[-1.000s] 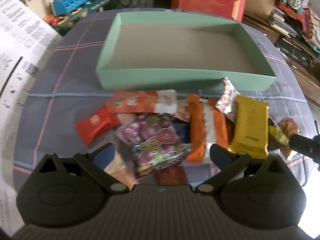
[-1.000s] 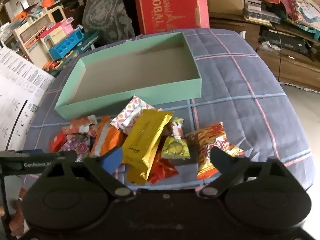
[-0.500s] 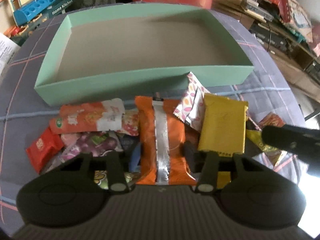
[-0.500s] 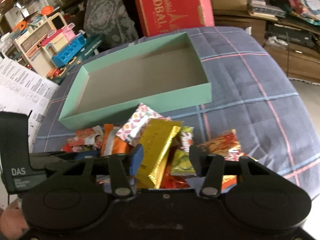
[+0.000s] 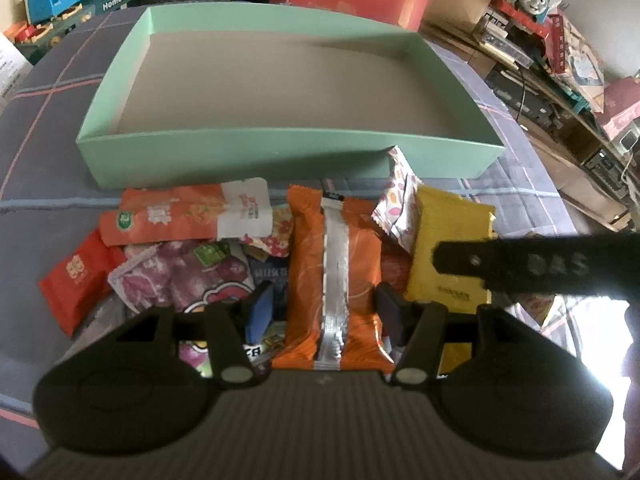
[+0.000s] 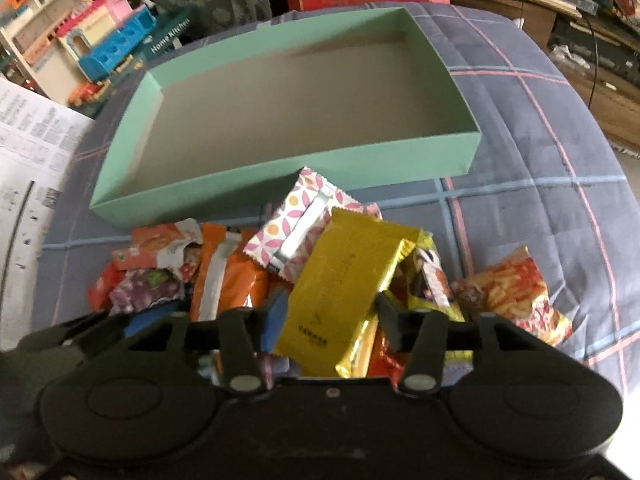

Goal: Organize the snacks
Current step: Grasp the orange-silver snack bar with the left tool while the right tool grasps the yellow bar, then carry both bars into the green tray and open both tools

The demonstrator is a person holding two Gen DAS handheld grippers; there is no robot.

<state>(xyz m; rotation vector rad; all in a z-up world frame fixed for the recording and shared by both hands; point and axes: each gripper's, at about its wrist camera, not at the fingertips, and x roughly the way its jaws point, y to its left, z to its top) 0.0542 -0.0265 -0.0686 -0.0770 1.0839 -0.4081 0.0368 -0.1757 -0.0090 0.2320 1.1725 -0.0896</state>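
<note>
Several snack packets lie piled on a checked blue cloth in front of an empty mint-green box [image 5: 280, 152] [image 6: 200, 196]. My left gripper [image 5: 326, 310] straddles the orange packet with a silver seam [image 5: 336, 248]. Its jaws are opening: the right pad touches the packet and a thin gap shows at the left pad. My right gripper [image 6: 332, 316] sits on the gold packet [image 6: 344, 280]. Both pads touch its edges while the jaws ease open. In the left wrist view the right gripper's black side [image 5: 540, 264] crosses the gold packet [image 5: 452, 220].
Around the two packets lie a red packet [image 5: 76, 280], a purple one [image 5: 184, 280], an orange-and-white one [image 5: 180, 216], a floral one [image 6: 300, 228] leaning on the box wall, and a fries-print one [image 6: 512, 292]. Toys, a red carton and printed sheets ring the cloth.
Both grippers sank onto the pile, and their wide-open jaws narrowed around a packet each. The left shifted right from the purple packet to the orange one. The right closed in on the gold packet.
</note>
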